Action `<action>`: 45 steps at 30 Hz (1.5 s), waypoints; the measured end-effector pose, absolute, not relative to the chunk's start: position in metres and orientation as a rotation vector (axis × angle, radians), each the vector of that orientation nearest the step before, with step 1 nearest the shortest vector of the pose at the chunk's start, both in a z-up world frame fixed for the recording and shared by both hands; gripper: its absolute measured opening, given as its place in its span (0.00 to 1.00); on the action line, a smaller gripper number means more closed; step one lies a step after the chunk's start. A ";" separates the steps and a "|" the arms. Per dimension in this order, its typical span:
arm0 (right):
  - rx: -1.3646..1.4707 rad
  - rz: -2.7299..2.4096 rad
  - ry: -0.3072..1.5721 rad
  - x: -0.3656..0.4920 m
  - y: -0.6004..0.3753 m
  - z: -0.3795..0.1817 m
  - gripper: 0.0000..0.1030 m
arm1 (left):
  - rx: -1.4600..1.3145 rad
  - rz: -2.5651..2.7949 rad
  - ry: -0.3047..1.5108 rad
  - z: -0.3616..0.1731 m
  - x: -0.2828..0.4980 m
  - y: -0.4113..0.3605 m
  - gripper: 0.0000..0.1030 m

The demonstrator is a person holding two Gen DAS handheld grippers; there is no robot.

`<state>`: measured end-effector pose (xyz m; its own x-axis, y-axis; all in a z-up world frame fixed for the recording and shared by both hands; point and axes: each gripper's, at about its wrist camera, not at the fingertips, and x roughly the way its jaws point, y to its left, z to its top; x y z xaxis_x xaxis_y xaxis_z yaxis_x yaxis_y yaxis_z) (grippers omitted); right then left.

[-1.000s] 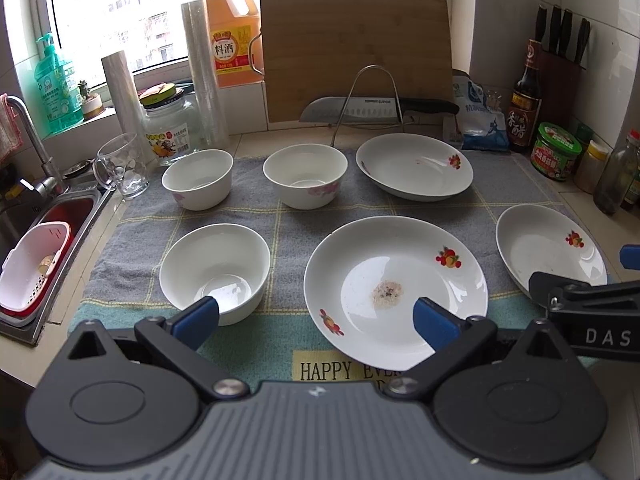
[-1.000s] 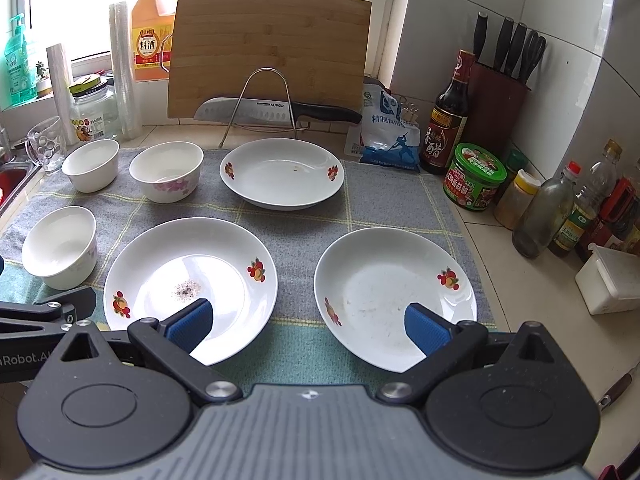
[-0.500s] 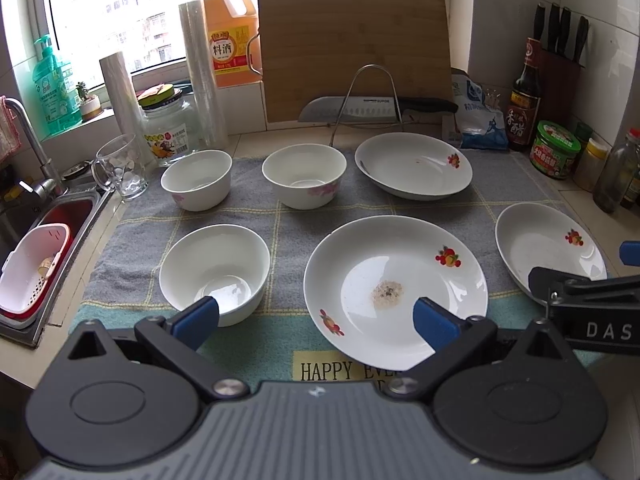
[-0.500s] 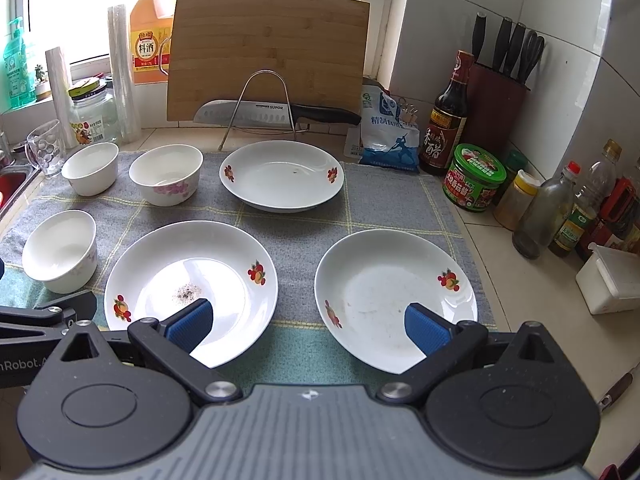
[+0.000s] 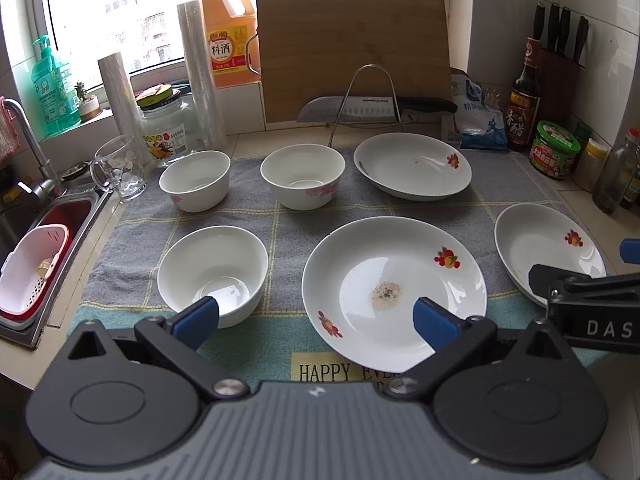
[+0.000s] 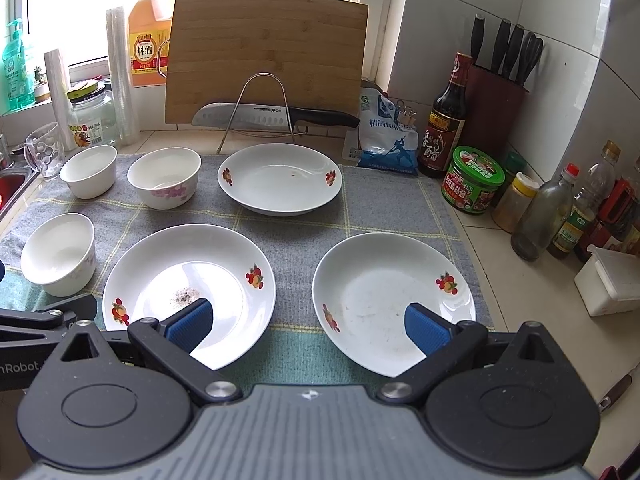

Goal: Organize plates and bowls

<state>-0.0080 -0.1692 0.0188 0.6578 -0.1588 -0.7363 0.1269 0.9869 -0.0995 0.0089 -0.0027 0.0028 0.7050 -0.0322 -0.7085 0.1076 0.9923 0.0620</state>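
Note:
Three white bowls and three white plates with fruit prints lie on a grey checked mat [image 5: 288, 236]. The near bowl [image 5: 212, 270] sits front left, with two more bowls [image 5: 195, 180] [image 5: 303, 175] behind it. A soiled middle plate [image 5: 394, 292] is in front, a far plate [image 5: 412, 165] behind, a right plate [image 6: 394, 300] beside it. My left gripper [image 5: 316, 318] hovers open over the mat's front edge, between the near bowl and the middle plate. My right gripper [image 6: 308, 324] is open, empty, between the middle plate [image 6: 188, 288] and the right plate.
A sink [image 5: 36, 240] with a pink basket lies left of the mat. A glass mug [image 5: 120, 168], jar and film rolls stand at back left. Behind are a cutting board [image 5: 352, 52], a knife on a wire rack [image 5: 368, 106], sauce bottles and jars [image 6: 472, 186] at right.
Both views have shifted only slightly, the scene sliding down a little in the frame. No dish has moved and both grippers stay open.

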 end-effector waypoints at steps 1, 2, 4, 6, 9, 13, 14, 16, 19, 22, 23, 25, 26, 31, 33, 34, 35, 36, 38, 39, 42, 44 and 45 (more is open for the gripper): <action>-0.041 -0.162 0.837 -0.008 -0.169 0.019 1.00 | 0.101 -0.078 0.785 0.003 0.009 -0.003 0.99; -0.041 -0.162 0.836 -0.007 -0.170 0.019 1.00 | 0.101 -0.078 0.785 0.003 0.009 -0.003 0.99; -0.042 -0.161 0.837 -0.007 -0.170 0.019 1.00 | 0.103 -0.078 0.786 0.003 0.009 -0.003 0.99; -0.041 -0.163 0.837 -0.007 -0.170 0.019 1.00 | 0.102 -0.078 0.785 0.003 0.009 -0.003 0.99; -0.042 -0.163 0.837 -0.007 -0.170 0.019 1.00 | 0.102 -0.078 0.785 0.003 0.009 -0.003 0.99; -0.043 -0.163 0.836 -0.006 -0.171 0.020 1.00 | 0.104 -0.078 0.786 0.003 0.010 -0.004 0.99; -0.042 -0.163 0.835 -0.006 -0.171 0.020 1.00 | 0.105 -0.079 0.786 0.003 0.010 -0.004 0.99; -0.042 -0.163 0.835 -0.006 -0.172 0.021 1.00 | 0.108 -0.081 0.786 0.003 0.011 -0.007 0.99; -0.041 -0.163 0.832 -0.005 -0.173 0.022 1.00 | 0.110 -0.085 0.786 0.004 0.012 -0.010 0.99; -0.040 -0.161 0.826 -0.004 -0.177 0.022 1.00 | 0.116 -0.096 0.786 0.004 0.014 -0.013 0.99; -0.040 -0.160 0.823 -0.004 -0.179 0.022 1.00 | 0.119 -0.101 0.785 0.004 0.015 -0.014 0.99; -0.039 -0.155 0.818 -0.004 -0.182 0.022 1.00 | 0.127 -0.111 0.786 0.004 0.016 -0.017 0.99; -0.040 -0.150 0.812 -0.005 -0.184 0.021 1.00 | 0.131 -0.115 0.785 0.004 0.017 -0.018 0.99; -0.048 -0.150 0.788 -0.008 -0.198 0.020 1.00 | 0.143 -0.133 0.775 0.004 0.023 -0.028 0.99; -0.042 -0.155 0.785 -0.008 -0.208 0.019 1.00 | 0.150 -0.144 0.773 0.004 0.027 -0.033 0.99; -0.040 -0.160 0.784 -0.008 -0.213 0.018 1.00 | 0.154 -0.148 0.771 0.003 0.028 -0.036 0.99; -0.041 -0.169 0.783 -0.009 -0.219 0.016 1.00 | 0.158 -0.151 0.768 0.004 0.029 -0.039 0.99; -0.042 -0.172 0.781 -0.009 -0.223 0.015 1.00 | 0.162 -0.157 0.765 0.004 0.032 -0.042 0.99; -0.042 -0.182 0.780 -0.011 -0.236 0.011 1.00 | 0.168 -0.169 0.764 0.003 0.035 -0.050 0.99; -0.041 -0.182 0.779 -0.012 -0.242 0.010 1.00 | 0.167 -0.178 0.758 0.003 0.037 -0.054 0.99; -0.028 -0.171 0.781 -0.015 -0.261 0.004 1.00 | 0.164 -0.216 0.739 0.003 0.042 -0.066 0.99; -0.021 -0.150 0.774 -0.019 -0.273 0.000 1.00 | 0.168 -0.240 0.726 0.002 0.046 -0.075 0.99; -0.020 -0.140 0.769 -0.021 -0.279 -0.002 1.00 | 0.167 -0.253 0.724 0.002 0.048 -0.079 0.99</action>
